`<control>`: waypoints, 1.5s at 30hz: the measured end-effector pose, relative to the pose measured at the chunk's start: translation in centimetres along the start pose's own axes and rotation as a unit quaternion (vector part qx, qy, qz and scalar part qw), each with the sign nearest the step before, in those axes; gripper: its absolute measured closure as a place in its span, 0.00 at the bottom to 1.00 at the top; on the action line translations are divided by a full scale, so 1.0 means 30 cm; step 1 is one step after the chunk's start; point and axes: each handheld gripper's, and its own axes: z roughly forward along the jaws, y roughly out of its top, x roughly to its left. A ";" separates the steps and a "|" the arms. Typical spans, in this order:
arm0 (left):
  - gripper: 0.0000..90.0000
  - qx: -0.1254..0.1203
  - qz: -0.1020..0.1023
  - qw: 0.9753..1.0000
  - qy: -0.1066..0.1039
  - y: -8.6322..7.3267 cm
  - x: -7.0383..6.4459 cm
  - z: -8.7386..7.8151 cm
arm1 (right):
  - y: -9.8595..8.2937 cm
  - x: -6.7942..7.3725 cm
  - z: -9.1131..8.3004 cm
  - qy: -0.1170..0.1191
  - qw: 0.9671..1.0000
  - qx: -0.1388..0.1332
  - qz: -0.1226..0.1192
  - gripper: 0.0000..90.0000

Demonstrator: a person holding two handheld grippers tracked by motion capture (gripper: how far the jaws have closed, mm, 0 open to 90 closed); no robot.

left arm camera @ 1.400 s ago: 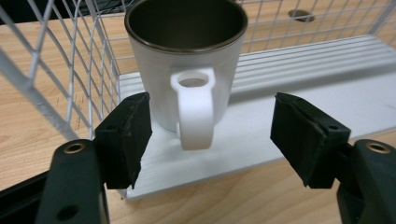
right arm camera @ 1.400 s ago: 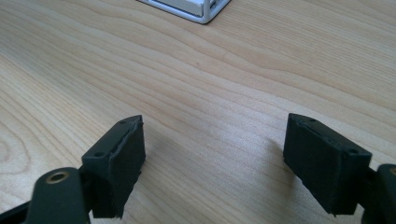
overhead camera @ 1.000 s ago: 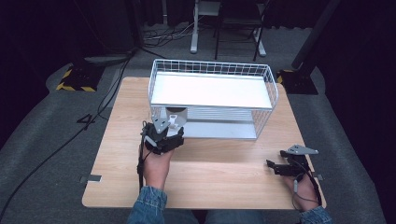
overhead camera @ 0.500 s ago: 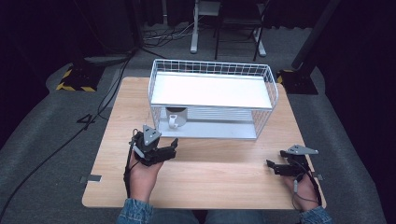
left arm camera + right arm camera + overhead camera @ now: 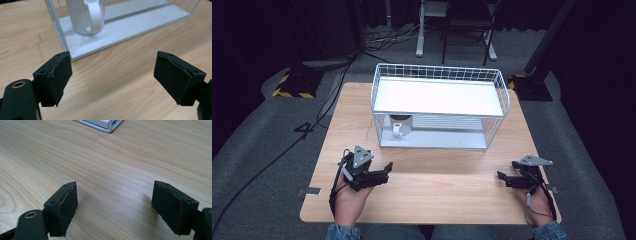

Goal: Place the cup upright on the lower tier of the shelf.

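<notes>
We note the left gripper point(image 5: 384, 171) is no longer at the front of the wire rack point(image 5: 439, 107): a second ago it sat right against the lower shelf by the white mug point(image 5: 400, 125); half a second ago it was partway back; now it lies well clear, near the front left of the worktop point(image 5: 437, 195), jaws spread and empty. The mug, earlier hidden behind that gripper, now stands exposed on the lower shelf, handle facing the person.

one readable mark: a dark figure "4" point(image 5: 305, 131) on the grey floor point(image 5: 257, 165), left of centre in the high view, just beside the table's left edge. no other text, label or brand is legible.
</notes>
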 end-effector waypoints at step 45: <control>0.11 0.099 -0.012 0.995 0.029 -0.292 0.147 0.051 | -0.001 0.001 -0.001 0.000 1.000 0.000 0.000 0.23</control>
